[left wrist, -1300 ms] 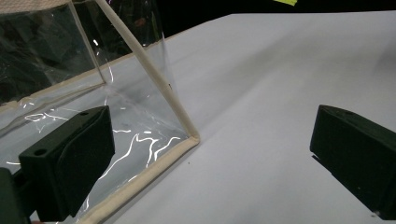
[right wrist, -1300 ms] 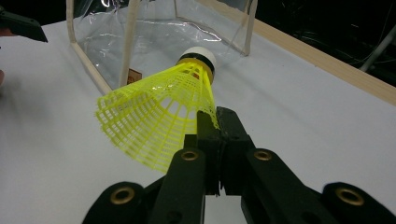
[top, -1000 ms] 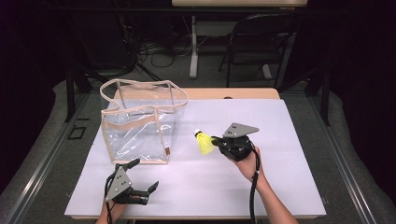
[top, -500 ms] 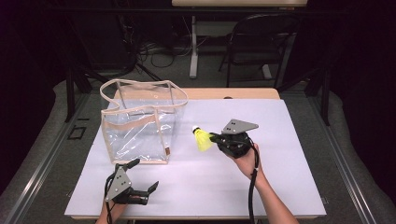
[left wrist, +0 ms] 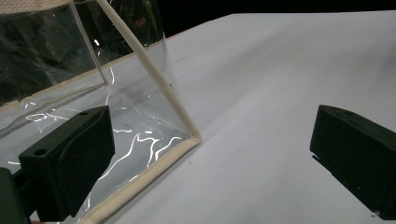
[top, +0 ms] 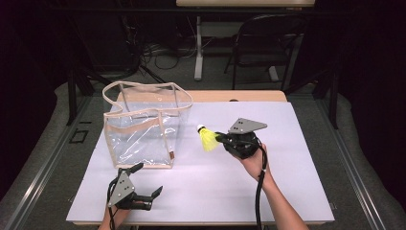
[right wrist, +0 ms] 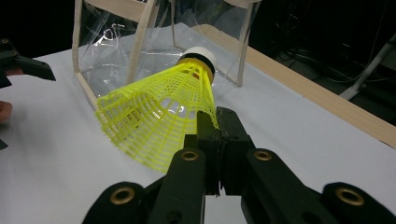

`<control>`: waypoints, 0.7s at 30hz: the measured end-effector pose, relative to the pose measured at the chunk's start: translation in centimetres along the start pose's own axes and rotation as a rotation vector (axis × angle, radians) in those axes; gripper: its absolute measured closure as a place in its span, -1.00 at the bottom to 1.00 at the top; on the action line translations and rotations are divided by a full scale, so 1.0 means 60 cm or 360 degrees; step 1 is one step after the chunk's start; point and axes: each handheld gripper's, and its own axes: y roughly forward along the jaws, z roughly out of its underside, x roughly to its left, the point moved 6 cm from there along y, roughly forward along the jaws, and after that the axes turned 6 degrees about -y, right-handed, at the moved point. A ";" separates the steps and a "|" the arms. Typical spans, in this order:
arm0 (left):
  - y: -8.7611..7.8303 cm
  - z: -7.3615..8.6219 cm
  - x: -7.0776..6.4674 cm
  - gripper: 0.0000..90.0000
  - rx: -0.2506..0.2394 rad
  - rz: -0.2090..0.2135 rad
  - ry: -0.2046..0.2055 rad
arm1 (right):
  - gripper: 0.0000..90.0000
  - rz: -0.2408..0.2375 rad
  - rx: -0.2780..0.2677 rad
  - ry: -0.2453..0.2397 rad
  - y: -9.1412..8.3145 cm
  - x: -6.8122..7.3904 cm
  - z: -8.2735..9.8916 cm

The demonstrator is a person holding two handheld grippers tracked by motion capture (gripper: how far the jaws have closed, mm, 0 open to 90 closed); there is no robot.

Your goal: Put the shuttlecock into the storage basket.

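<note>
A yellow plastic shuttlecock (top: pixel 208 140) with a white cork tip hangs above the white table, just right of a clear plastic bag (top: pixel 143 127) with beige trim. My right gripper (top: pixel 221 138) is shut on the rim of its skirt. In the right gripper view the shuttlecock (right wrist: pixel 159 121) points its tip away towards the bag (right wrist: pixel 140 42), and the right gripper (right wrist: pixel 217 128) pinches the mesh edge. My left gripper (top: pixel 147 180) lies open near the front edge, in front of the bag. In its own view the left gripper (left wrist: pixel 210 158) has nothing between its fingers, and the bag's bottom corner (left wrist: pixel 187 135) is just ahead.
A white sheet (top: pixel 297 191) covers the table, with a strip of bare wood (top: pixel 249 96) at the back. A chair (top: pixel 258 43) and cables stand on the floor behind. The bag stands upright with its mouth open at the top.
My right gripper has drifted slightly upward in the high view with the shuttlecock still in it. The left gripper and the bag have not moved.
</note>
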 end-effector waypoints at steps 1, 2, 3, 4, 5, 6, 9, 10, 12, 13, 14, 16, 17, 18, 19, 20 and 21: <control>0.000 0.000 0.000 -1.00 0.0000 0.0000 0.0000 | 0.98 0.0000 0.0000 0.0000 0.000 0.000 0.000; 0.000 0.000 0.000 -1.00 0.0000 -0.0001 0.0001 | 0.98 0.0000 0.0000 0.0003 -0.001 0.000 -0.001; 0.000 0.000 0.000 -1.00 -0.0001 0.0000 0.0001 | 0.98 0.0003 -0.0002 0.0001 -0.002 -0.001 -0.002; 0.000 0.000 -0.001 -1.00 -0.0002 0.0000 0.0001 | 0.98 0.0005 -0.0005 0.0004 -0.003 -0.002 -0.004; 0.000 0.000 0.000 -1.00 -0.0001 0.0000 0.0004 | 0.98 0.0004 -0.0012 0.0009 -0.003 -0.002 -0.005; 0.000 0.000 0.000 -1.00 -0.0001 0.0000 0.0002 | 0.98 0.0004 -0.0013 0.0011 -0.004 -0.003 -0.006; 0.000 0.000 0.000 -1.00 -0.0003 0.0000 0.0000 | 0.98 0.0006 -0.0018 0.0009 -0.005 -0.003 -0.010; 0.000 0.000 0.000 -1.00 -0.0003 0.0000 -0.0001 | 0.98 0.0006 -0.0020 0.0007 -0.006 -0.003 -0.012; 0.000 0.000 0.000 -1.00 -0.0002 0.0000 -0.0001 | 0.98 0.0006 -0.0023 0.0005 -0.006 -0.004 -0.015; 0.000 0.000 0.000 -1.00 -0.0002 0.0000 -0.0001 | 0.98 0.0006 -0.0024 0.0004 -0.006 -0.005 -0.016; 0.000 0.000 0.000 -1.00 -0.0003 0.0000 -0.0002 | 0.98 0.0008 -0.0027 0.0007 -0.008 -0.006 -0.019; 0.000 0.000 0.000 -1.00 -0.0002 -0.0001 0.0001 | 0.98 0.0009 -0.0031 0.0004 -0.008 -0.006 -0.020; 0.000 0.000 0.000 -1.00 -0.0002 -0.0001 -0.0002 | 0.98 0.0013 -0.0038 0.0004 -0.010 -0.007 -0.024; 0.000 0.000 0.000 -1.00 -0.0002 -0.0001 -0.0002 | 0.98 0.0013 -0.0038 0.0004 -0.010 -0.007 -0.024; 0.000 0.000 0.000 -1.00 -0.0002 -0.0001 0.0002 | 0.98 0.0011 -0.0037 0.0005 -0.011 -0.008 -0.025; 0.000 0.000 0.000 -1.00 -0.0002 -0.0001 0.0002 | 0.98 0.0015 -0.0042 0.0002 -0.013 -0.008 -0.027; 0.000 0.000 0.000 -1.00 -0.0003 -0.0001 0.0002 | 0.98 0.0015 -0.0042 0.0002 -0.013 -0.008 -0.027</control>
